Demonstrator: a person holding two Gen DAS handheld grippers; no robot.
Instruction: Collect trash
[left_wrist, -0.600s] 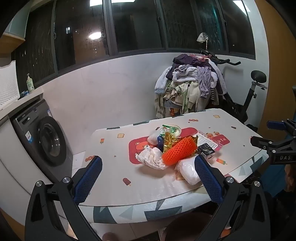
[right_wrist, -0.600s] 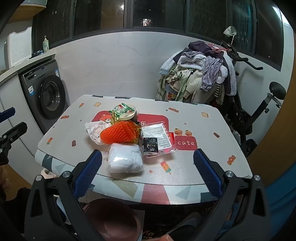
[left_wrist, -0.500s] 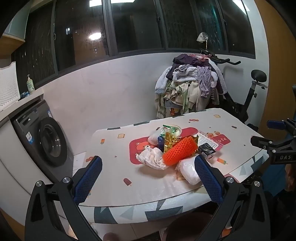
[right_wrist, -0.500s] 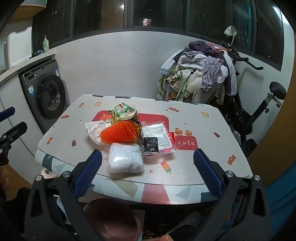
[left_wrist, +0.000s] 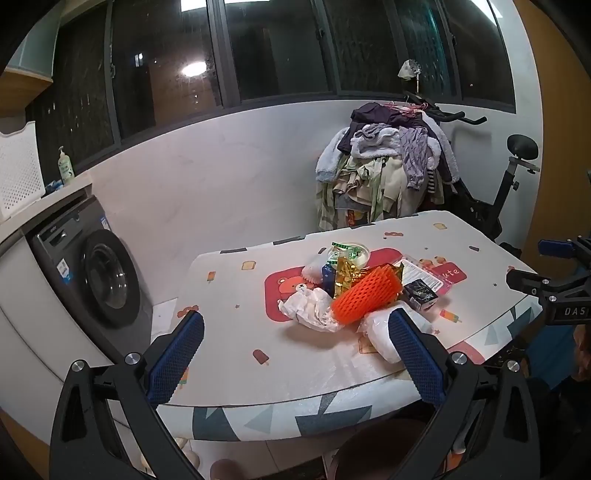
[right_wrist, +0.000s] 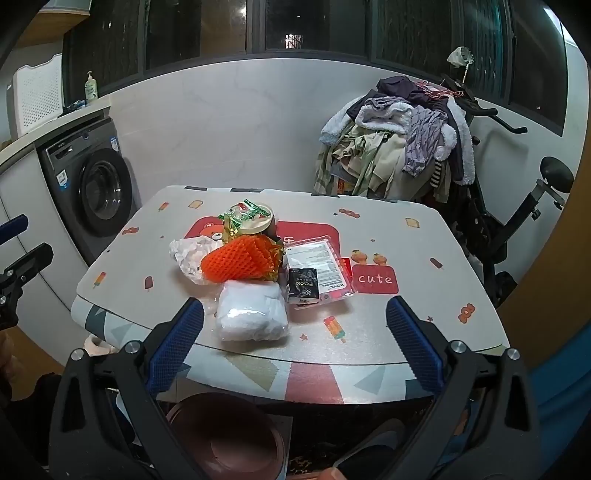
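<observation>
- Blue, cross-hatched rubber pads line the fingers of the left gripper (left_wrist: 295, 354), which stand spread as wide as they go, grasping nothing and touching nothing; they hang above the near edge of the worktop (left_wrist: 229, 302).
- Same blue pads on the right gripper (right_wrist: 294, 345): its fingers are likewise fully released and empty, short of the trash pile (right_wrist: 258, 266), which lies at 12 o'clock from them on the worktop, nearer its front than its back.
- From the left view the pile sits at about 1 o'clock, and the right finger pad (left_wrist: 413, 354) covers part of the white plastic bag (left_wrist: 380, 332).
- Hard to read: the small print on the flat clear packet (right_wrist: 321, 266) and the dark sachet (right_wrist: 304, 286) lying on it; a brown round object (right_wrist: 225, 435) below the worktop edge is cut off by the gripper frame.
- Materials: an orange foam net sleeve (right_wrist: 236, 260), ribbed and tubular; crumpled white tissue (right_wrist: 190, 254); crinkled gold foil (left_wrist: 347, 275); a round lidded cup (right_wrist: 253, 221) with a green wrapper on top.
- Glossy printed cloth with cartoon motifs covers the worktop.
</observation>
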